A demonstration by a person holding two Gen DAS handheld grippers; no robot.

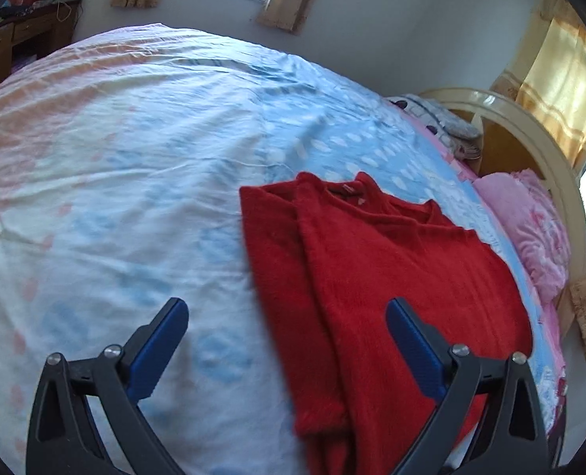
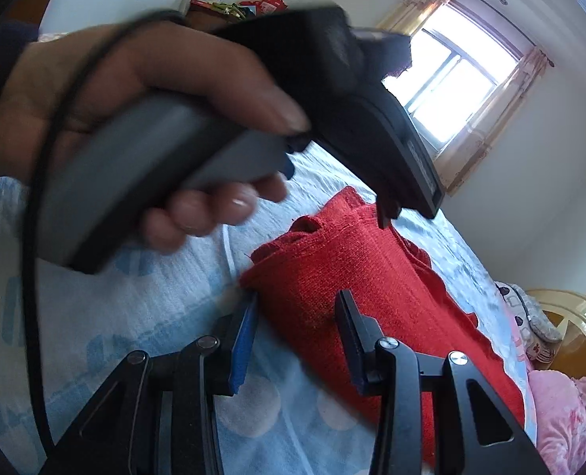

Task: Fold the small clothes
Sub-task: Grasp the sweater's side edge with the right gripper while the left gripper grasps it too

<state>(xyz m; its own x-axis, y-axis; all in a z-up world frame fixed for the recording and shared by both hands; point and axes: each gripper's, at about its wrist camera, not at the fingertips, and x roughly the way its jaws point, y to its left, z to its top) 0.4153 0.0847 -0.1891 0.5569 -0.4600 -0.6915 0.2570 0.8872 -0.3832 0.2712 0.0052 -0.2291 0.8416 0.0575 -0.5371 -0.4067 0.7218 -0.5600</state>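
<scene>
A red fuzzy sweater (image 1: 392, 277) lies on the bed with its sides folded in, collar toward the far side. My left gripper (image 1: 287, 306) is open and empty, hovering above the sweater's near left edge. In the right wrist view the sweater (image 2: 356, 273) shows its near folded end. My right gripper (image 2: 299, 297) is open, its jaws either side of that end; I cannot tell whether they touch the cloth. The person's hand holding the left gripper (image 2: 198, 111) fills the upper left of that view.
The bed has a pale blue and pink patterned sheet (image 1: 134, 166). A pink pillow (image 1: 530, 221) and a cream headboard (image 1: 538, 138) are at the right. A wooden desk (image 1: 23, 39) stands at the far left, windows with curtains behind.
</scene>
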